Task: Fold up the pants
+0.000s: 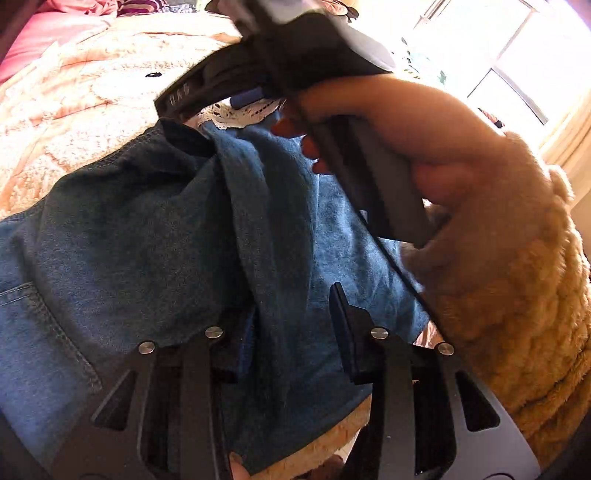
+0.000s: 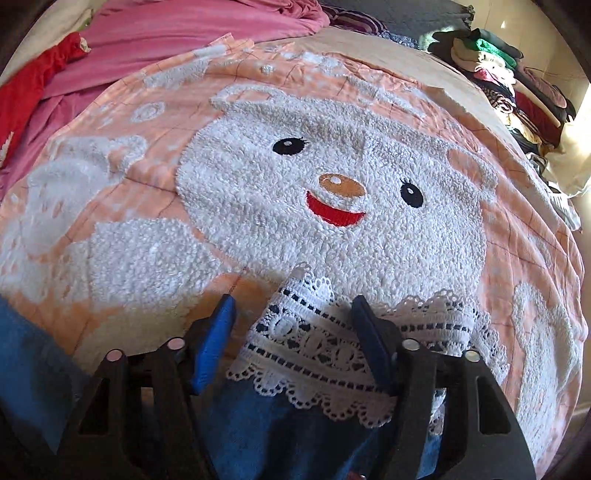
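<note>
A bed is covered by a peach blanket [image 2: 369, 96] bearing a white fleece bear face. Blue denim pants [image 1: 147, 229] with a white lace hem [image 2: 317, 354] are spread on it; pink bedding [image 2: 184, 33] is bunched at the far edge.

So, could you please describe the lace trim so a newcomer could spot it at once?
Start at the peach bedspread with its big white bear face. Just below the bear's chin lie blue denim pants; their hem carries the white lace trim, the only openwork scalloped fabric there.
</note>
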`<state>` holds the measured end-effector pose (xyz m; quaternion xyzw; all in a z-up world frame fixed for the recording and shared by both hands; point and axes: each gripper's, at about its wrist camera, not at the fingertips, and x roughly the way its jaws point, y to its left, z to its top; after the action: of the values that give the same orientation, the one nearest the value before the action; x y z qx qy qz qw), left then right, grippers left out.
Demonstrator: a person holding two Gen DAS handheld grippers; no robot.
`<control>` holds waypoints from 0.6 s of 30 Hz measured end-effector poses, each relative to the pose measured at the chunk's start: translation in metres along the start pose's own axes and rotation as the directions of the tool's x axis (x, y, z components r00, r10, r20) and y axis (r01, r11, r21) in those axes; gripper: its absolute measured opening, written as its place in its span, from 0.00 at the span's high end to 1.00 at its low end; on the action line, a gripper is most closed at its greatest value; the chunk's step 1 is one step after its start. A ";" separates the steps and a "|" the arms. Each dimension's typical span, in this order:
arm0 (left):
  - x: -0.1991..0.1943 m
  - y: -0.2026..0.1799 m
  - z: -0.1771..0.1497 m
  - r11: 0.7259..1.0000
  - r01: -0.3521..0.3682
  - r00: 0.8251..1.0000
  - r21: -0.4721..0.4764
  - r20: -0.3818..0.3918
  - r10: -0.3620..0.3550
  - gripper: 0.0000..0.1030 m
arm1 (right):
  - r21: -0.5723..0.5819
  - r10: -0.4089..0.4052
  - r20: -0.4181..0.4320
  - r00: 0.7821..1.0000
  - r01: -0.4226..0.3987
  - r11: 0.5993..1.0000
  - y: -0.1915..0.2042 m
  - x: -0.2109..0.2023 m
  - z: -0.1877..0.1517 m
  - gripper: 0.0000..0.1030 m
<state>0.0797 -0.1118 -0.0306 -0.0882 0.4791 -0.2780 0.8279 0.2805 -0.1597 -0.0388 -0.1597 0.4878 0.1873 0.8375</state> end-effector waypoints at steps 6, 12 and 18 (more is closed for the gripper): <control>-0.013 -0.002 -0.002 0.998 -0.053 0.998 0.042 0.040 0.051 0.72 | 0.034 0.076 0.105 0.992 -0.080 0.996 -0.026 -0.027 -0.012 0.92; -0.023 -0.002 -0.001 0.995 -0.087 0.992 0.053 0.090 0.082 0.70 | 0.182 0.153 0.254 0.955 -0.203 0.962 -0.070 -0.097 -0.056 0.92; -0.017 -0.002 0.005 0.993 -0.099 0.993 0.071 0.073 0.094 0.81 | 0.340 0.132 0.380 0.915 -0.271 0.900 -0.109 -0.158 -0.128 0.92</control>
<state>0.0766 -0.1054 -0.0147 -0.0434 0.4431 -0.2521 0.8592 0.1627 -0.3382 0.0485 0.0962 0.3732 0.2000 0.9008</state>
